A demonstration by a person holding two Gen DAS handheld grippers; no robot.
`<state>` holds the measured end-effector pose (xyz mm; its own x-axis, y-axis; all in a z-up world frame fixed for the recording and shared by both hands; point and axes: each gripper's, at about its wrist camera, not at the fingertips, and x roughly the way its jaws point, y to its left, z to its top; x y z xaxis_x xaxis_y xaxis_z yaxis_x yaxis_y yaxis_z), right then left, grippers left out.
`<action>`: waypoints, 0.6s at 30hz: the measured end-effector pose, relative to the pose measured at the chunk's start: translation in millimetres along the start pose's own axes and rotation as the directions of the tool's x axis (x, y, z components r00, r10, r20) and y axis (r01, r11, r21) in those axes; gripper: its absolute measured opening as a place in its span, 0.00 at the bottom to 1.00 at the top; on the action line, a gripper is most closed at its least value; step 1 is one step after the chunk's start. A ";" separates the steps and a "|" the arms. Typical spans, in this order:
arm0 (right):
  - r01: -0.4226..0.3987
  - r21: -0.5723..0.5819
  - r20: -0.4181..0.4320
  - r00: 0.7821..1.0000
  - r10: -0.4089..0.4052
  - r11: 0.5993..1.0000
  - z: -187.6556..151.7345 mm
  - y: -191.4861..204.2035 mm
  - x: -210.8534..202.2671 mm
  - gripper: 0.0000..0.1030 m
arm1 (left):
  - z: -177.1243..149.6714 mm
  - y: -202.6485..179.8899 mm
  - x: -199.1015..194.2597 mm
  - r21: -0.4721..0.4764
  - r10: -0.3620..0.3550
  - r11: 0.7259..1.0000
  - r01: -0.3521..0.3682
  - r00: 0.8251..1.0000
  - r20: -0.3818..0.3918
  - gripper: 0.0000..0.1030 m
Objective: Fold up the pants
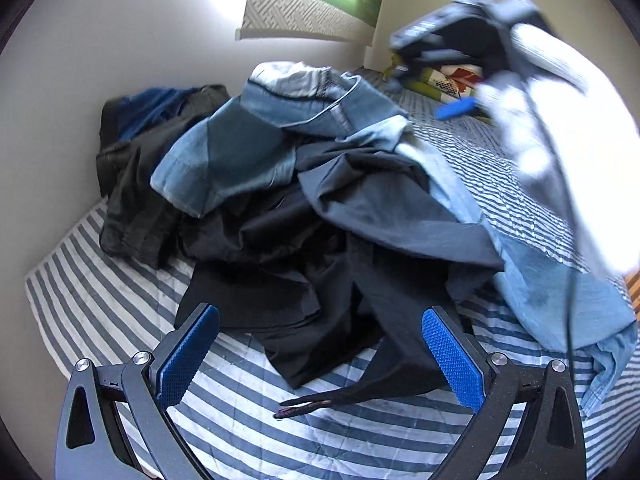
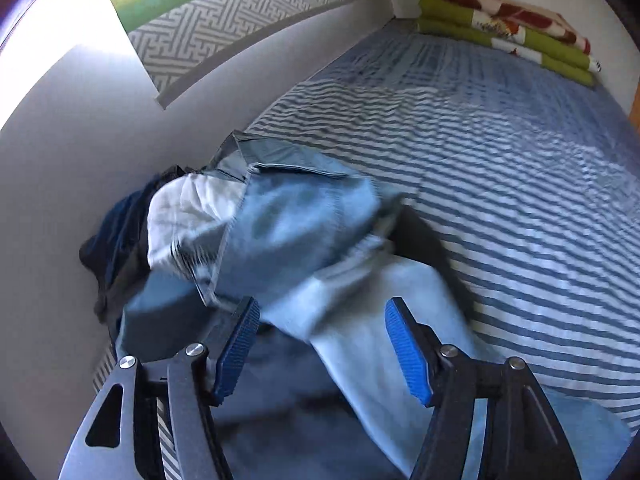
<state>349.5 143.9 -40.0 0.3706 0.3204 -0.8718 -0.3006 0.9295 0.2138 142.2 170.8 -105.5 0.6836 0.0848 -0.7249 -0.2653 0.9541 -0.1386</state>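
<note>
- Bedding: a quilted cover (image 1: 248,432) in grey-blue and white stripes, stitched in a diamond pattern, lies over the bed; pale matte walls meet at the bed's far corner.
- Wall hanging (image 2: 224,28) above the pile: woven grey-white key-pattern border, green and blue picture field.
- Folded blankets (image 2: 516,32), green with red and white print, stacked at the far end of the bed, well apart from the pile.
- Pile of pants (image 1: 304,200) sits on the cover against the wall, loose and crumpled, not folded.
- Uppermost in the pile: light blue denim jeans (image 2: 304,236), partly inside out, pale pocket lining and a stitched seam showing; one leg trails away from the pile toward the camera.
- Below the jeans: thin matte black trousers (image 1: 272,276) with soft creases, and a dark grey pair (image 1: 372,204) draped across them.
- Navy and black garments (image 1: 148,128) bunched on the wall side of the pile.
- Left tongs (image 1: 320,360): blue knurled pads on dark metal arms, spread wide, nothing gripped, hovering over the near edge of the black trousers.
- Right tongs (image 2: 322,354): same build, partly spread, empty, above the pale jeans leg; this view is motion-blurred.
</note>
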 end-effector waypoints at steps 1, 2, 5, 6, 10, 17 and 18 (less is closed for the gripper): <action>-0.019 0.019 -0.010 1.000 0.019 1.000 5.2 8.6 11.6 0.60 | -0.4 4.3 1.6 -0.009 -0.005 1.000 0.005 1.000 -0.004 0.99; -0.024 0.029 -0.017 1.000 0.025 0.999 9.4 14.4 20.2 0.60 | -0.6 7.7 2.8 -0.016 -0.009 1.000 0.009 1.000 -0.006 0.99; 0.036 0.030 -0.032 0.999 -0.035 0.999 18.6 34.6 45.8 0.60 | 0.9 17.4 6.2 -0.034 -0.018 0.999 0.018 1.000 -0.007 0.99; 0.063 0.020 -0.035 0.997 -0.063 0.998 21.0 39.9 51.6 0.60 | 1.3 19.3 6.5 -0.036 -0.019 0.999 0.019 1.000 -0.006 0.99; -0.012 0.109 -0.040 0.999 0.016 0.994 24.2 32.8 44.6 0.60 | 1.2 26.8 5.2 -0.046 -0.021 0.999 0.021 1.000 -0.002 0.99; 0.188 -0.004 -0.107 0.977 -0.187 0.982 32.8 51.1 64.4 0.64 | 8.0 37.2 -2.3 -0.081 0.004 0.997 -0.003 1.000 0.017 0.99; 0.199 -0.013 -0.110 0.974 -0.199 0.980 30.1 50.2 67.8 0.42 | 9.4 37.9 -4.3 -0.081 0.010 0.997 -0.008 1.000 0.022 0.99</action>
<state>386.1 217.8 -75.1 0.3244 0.1069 -0.9399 -0.2321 0.9722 0.0304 135.6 209.3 -101.2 0.6958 0.1007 -0.7112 -0.3250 0.9271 -0.1867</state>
